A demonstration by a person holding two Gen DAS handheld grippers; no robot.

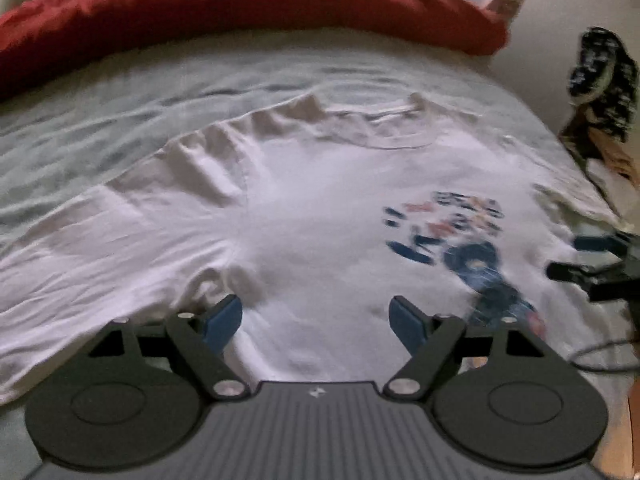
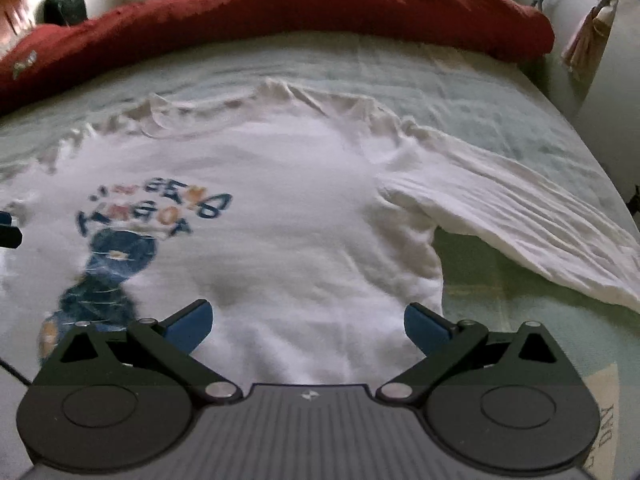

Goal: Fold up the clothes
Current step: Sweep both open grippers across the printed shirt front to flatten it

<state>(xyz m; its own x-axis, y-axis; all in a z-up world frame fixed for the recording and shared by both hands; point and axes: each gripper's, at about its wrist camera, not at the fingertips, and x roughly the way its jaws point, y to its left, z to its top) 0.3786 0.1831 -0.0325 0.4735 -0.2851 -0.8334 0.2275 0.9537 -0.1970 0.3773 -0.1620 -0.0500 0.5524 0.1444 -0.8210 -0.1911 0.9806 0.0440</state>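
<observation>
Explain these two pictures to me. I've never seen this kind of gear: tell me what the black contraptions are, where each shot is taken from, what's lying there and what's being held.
Each black contraption is a hand-held gripper with two blue-padded fingers; a person carries one in each hand. A wide-angle camera on each looks forward along its fingers, so each picture shows its own gripper at the bottom edge. One picture is from the left gripper, the other from the right gripper.

A white shirt with a blue print lies spread out, front up, on a pale green sheet, sleeves out to each side. A red blanket is bunched along the far edge. In the left picture, the other gripper shows at the right edge.

Nothing is held: both grippers are open above the shirt. No fold is made yet.
</observation>
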